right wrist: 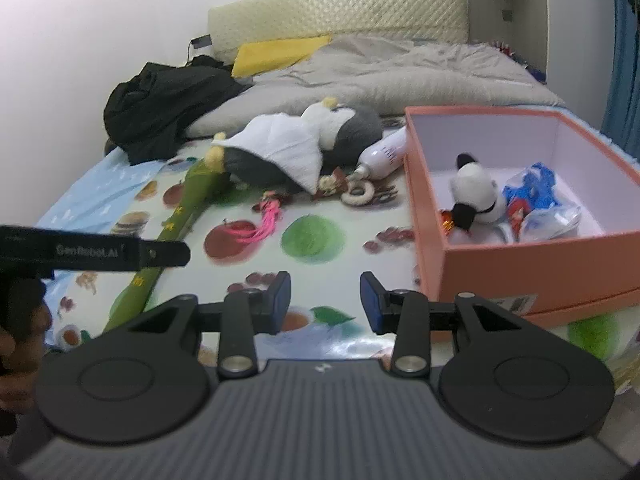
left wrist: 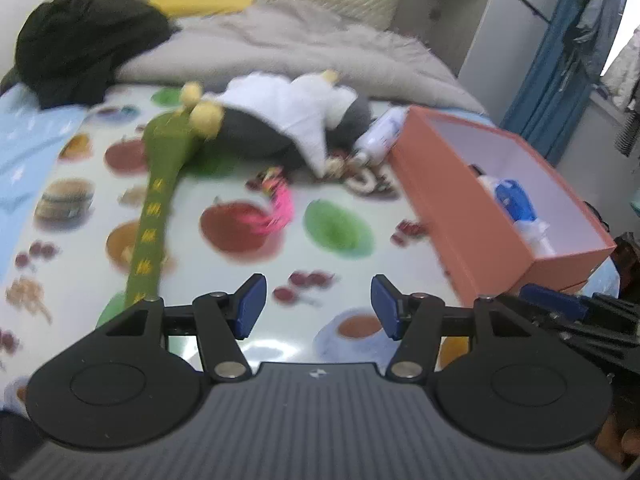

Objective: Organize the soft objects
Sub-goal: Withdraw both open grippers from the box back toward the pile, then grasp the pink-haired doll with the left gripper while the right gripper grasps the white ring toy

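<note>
The loose soft things lie across the middle of the bed, on the fruit-printed sheet (right wrist: pixel 320 216). Nearest me is the pink tassel charm (right wrist: pixel 266 220), on its own just beside a printed red apple. Behind it the big grey-and-white plush (right wrist: pixel 296 148) sprawls toward the headboard end, with the long green plush (right wrist: pixel 188 208) running from its side down toward the near edge on my left. A small ring-shaped toy (right wrist: pixel 360 192) and a white bottle (right wrist: pixel 386 152) sit between the big plush and the orange box (right wrist: pixel 500 276), which stands open at the right side of the bed and already holds a small black-and-white plush (right wrist: pixel 474 194) and some blue packets.

My left gripper (left wrist: pixel 318 306) has its jaws well apart and empty above the sheet near the near edge; my right gripper (right wrist: pixel 325 300) is also parted, a little narrower, with nothing between the pads.

I judge the step to be reaching for the next piece. The tassel looks like the easy pick: approach it from above, close on the knotted body rather than the loose threads, and lift clear before swinging to the box. For the big plush I would take a fold of the white fabric with one gripper and steady the grey body with the other, since it will sag. Keep the sheet out of the pinch.
</note>
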Demonstrator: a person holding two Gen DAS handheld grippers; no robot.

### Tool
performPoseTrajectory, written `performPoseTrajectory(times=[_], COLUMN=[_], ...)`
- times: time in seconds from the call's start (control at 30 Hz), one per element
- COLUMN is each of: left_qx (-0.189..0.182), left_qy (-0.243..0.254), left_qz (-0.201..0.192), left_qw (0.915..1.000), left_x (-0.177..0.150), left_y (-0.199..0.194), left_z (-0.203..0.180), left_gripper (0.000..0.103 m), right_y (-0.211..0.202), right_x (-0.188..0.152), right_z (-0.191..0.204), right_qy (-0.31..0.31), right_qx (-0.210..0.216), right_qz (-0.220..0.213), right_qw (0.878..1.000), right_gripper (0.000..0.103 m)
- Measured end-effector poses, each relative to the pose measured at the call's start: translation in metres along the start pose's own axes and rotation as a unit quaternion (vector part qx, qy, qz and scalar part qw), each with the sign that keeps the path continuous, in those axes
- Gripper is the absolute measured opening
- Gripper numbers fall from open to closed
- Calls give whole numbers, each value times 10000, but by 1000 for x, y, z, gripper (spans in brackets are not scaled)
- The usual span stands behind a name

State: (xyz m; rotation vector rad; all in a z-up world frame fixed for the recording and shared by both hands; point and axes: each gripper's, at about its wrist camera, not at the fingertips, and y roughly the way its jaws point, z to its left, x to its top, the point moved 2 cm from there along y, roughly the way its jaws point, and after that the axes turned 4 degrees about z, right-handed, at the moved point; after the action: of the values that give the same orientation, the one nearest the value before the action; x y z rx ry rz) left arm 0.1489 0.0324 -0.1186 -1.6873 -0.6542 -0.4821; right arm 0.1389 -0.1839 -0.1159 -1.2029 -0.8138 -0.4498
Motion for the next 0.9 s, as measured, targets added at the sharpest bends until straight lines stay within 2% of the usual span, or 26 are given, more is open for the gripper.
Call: performPoseTrajectory(times=[0.2,0.63,0.73,0.8,0.87,0.9], left_qx=[205,372,406,417,430,427], left_qy=[-33,-466,-488,-537,-562,-565], left_qz=[97,214,249,274,304,311], left_qw=[9997,9980,9977,9973,9970,9970], left_x=[-2,40,49,56,63,67], left_y=[17,67,81,90,101,106], left_z=[16,52,61,67,71,73], left_gripper=[64,66,69,70,74,74], right_y=[17,79,96,109,121,127], right_x=[-3,17,23,27,30,32], right_z=[9,23,25,26,27,28], right_qy=[-134,-436,-408,-402,-432,-448], right_qx=[60,99,211,170,131,101], right_qz=[54,185,255,294,267,260], right_qw=[9999,9988,9986,9986,9986,9986], right_gripper=[41,42,51,65,73,73])
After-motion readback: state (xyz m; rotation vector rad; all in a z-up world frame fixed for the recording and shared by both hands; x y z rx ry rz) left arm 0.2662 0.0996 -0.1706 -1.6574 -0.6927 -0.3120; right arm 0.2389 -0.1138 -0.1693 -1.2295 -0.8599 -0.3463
